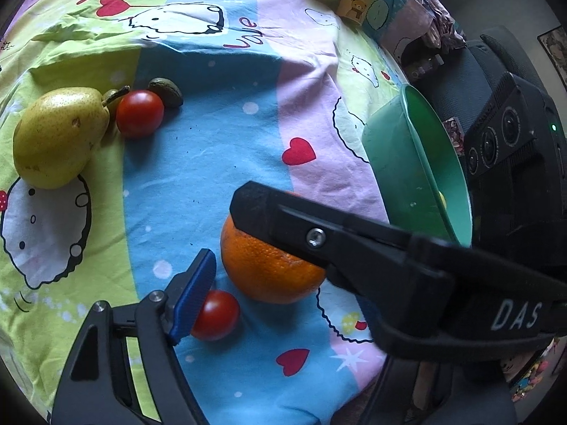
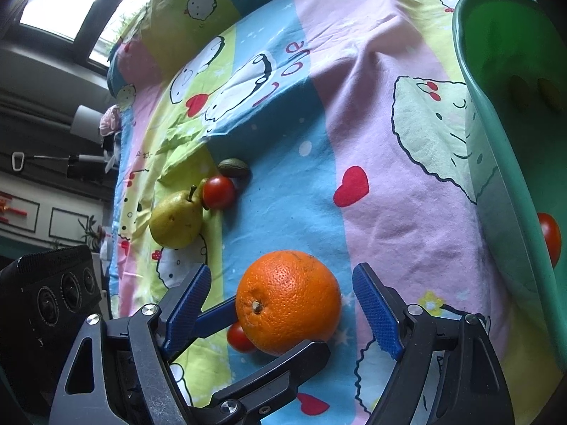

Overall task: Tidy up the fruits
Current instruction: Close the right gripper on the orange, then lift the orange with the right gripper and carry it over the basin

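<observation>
Both hand-held grippers, jaws apart, seemingly flank the orange (image 2: 287, 301).

One orange (image 2: 287, 301) sits on the cartoon-print cloth (image 2: 372, 134), and one yellow-green pear (image 1: 58, 136). Red tomatoes number three in all — one beside the pear (image 1: 140, 113), one next to the orange (image 1: 216, 315), and one partly seen in the right wrist view at the green bowl's edge (image 2: 549, 239). There is one green bowl (image 1: 418, 166), one dark nut-like fruit (image 1: 166, 91) and one small bear-printed jar (image 1: 356, 1). Two grippers show — left (image 2: 230, 333) and right (image 2: 283, 315).
</observation>
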A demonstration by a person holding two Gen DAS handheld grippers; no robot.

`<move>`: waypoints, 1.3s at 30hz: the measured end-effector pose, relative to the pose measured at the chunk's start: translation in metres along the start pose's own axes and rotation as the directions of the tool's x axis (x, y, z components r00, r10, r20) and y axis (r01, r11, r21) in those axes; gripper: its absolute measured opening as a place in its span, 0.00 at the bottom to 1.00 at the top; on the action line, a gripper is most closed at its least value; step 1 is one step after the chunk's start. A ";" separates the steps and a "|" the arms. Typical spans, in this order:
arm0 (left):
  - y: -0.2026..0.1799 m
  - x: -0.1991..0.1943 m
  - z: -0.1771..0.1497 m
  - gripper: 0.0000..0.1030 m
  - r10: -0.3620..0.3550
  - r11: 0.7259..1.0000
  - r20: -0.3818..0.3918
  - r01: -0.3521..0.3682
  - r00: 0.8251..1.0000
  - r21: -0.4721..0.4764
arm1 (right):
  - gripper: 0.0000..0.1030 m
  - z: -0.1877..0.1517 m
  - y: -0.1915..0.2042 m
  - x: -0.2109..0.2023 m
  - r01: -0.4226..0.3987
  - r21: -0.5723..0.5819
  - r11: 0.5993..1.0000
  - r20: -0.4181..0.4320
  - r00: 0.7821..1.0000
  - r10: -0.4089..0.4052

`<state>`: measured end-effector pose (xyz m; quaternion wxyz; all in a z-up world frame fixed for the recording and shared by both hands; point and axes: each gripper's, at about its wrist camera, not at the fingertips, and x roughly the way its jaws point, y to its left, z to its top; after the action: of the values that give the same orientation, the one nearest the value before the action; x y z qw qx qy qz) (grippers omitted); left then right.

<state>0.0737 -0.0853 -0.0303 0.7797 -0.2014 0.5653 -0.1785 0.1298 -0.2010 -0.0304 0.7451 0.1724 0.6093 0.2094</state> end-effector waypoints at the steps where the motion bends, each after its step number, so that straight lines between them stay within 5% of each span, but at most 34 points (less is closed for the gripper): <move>1: 0.000 0.000 0.000 0.68 -0.004 1.000 -0.001 0.004 1.000 0.001 | 0.75 0.000 0.000 0.001 0.000 0.000 1.000 -0.003 1.000 0.000; 6: -0.003 -0.001 -0.001 0.61 0.026 1.000 0.011 -0.026 1.000 0.013 | 0.63 -0.001 0.001 0.003 0.021 -0.021 1.000 -0.007 1.000 -0.022; 20: -0.019 -0.012 0.001 0.60 0.035 0.998 0.105 -0.040 0.994 0.049 | 0.62 -0.001 0.000 -0.017 -0.014 -0.004 1.000 0.068 0.998 0.014; 39: -0.042 -0.037 -0.001 0.59 0.017 0.990 0.263 -0.054 0.965 0.131 | 0.62 -0.005 0.019 -0.053 -0.030 -0.073 0.997 0.223 0.974 0.046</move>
<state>0.0593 -0.1025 0.0210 0.8624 -0.1591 0.4477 -0.1747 0.1136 -0.2119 0.0225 0.8105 0.1809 0.5102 0.2237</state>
